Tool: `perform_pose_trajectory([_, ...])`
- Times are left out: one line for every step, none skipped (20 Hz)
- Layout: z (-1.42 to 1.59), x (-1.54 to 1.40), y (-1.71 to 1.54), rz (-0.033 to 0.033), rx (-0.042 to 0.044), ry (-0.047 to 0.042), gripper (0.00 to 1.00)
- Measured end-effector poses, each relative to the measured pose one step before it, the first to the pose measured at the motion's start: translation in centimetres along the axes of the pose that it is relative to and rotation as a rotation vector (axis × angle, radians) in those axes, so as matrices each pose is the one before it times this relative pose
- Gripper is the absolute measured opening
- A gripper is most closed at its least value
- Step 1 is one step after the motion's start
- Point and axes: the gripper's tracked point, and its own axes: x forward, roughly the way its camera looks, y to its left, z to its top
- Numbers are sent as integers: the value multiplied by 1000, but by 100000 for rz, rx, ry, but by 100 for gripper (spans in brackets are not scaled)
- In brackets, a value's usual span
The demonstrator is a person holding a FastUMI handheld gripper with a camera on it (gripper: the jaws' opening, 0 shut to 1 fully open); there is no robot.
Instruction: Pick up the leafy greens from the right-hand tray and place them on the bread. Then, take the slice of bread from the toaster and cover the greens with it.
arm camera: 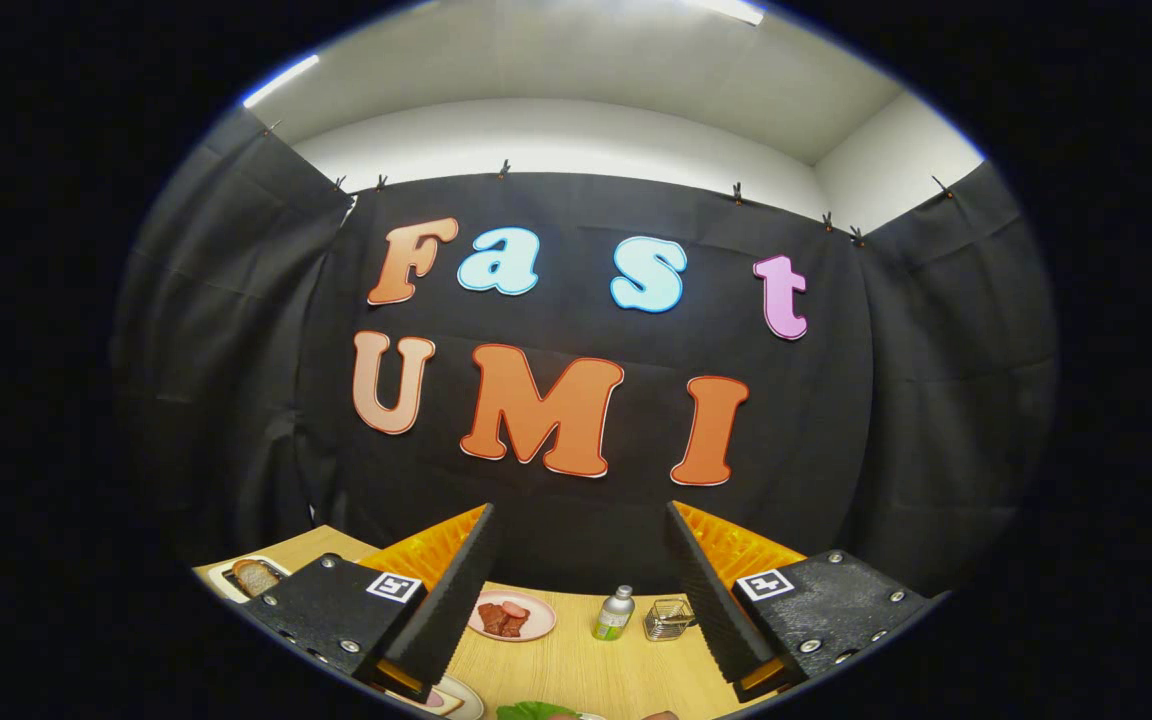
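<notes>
From the gripper view, the jaws [576, 590] are spread wide with nothing between them, held above a wooden desk [576, 665]. Between the fingers, further along the desk, sits a pink plate [512, 615] of reddish meat slices, with a small bottle [614, 613] beside it and a little clear wire-framed container [668, 619] next to that. Off beyond the left finger, a slice of bread [254, 576] rests in the toaster [236, 582]. The leafy greens [534, 711] peek in at the near edge of the desk, low between the fingers, beside the rim of another plate [456, 697].
</notes>
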Motion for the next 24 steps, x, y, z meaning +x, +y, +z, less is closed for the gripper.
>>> perform_pose_trajectory([-215, -93, -266, -540, -684, 123, 98])
perform_pose_trajectory([-139, -11, -149, -433, 21, 85, 99])
perform_pose_trajectory([-438, 38, 37, -230, 698, 810, 99])
perform_pose_trajectory([-632, 113, 103, 31, 657, 1453, 99])
perform_pose_trajectory([-732, 271, -39, -548, -15, 1737, 99])
perform_pose_trajectory([-833, 297, -208, -958, -323, 2022, 99])
perform_pose_trajectory([-1058, 191, -182, -629, -229, 2517, 98])
perform_pose_trajectory([-1229, 290, 89, -98, 109, 2867, 97])
perform_pose_trajectory([-1485, 451, 179, -118, 384, 4084, 98])
perform_pose_trajectory([-1527, 280, 44, -105, 221, 3840, 98])
perform_pose_trajectory([-1390, 122, -90, -209, -271, 2927, 98])
perform_pose_trajectory([-1349, 138, 25, 508, -465, 2859, 97])
perform_pose_trajectory([-1559, 227, 6, 351, -393, 3700, 97])
perform_pose_trajectory([-1697, 243, -173, -130, -274, 4043, 97])
perform_pose_trajectory([-1505, 178, -292, -556, -204, 3537, 97])
perform_pose_trajectory([-1394, 416, -184, -482, -608, 3752, 97])
perform_pose_trajectory([-1428, 473, 197, 822, -350, 3926, 97])
perform_pose_trajectory([-1850, 440, 735, 3675, 434, 5768, 97])
perform_pose_trajectory([-1930, 167, 797, 4265, 1469, 5955, 97])
perform_pose_trajectory([-1859, 438, 424, 2846, 1677, 6144, 97])
perform_pose_trajectory([-1647, 414, 200, 1550, 1673, 5724, 96])
perform_pose_trajectory([-1666, 534, 170, 647, 1538, 5065, 96])
perform_pose_trajectory([-1608, 840, -263, 672, 1351, 3865, 96])
perform_pose_trajectory([-1473, 752, -169, 218, 566, 3641, 96])
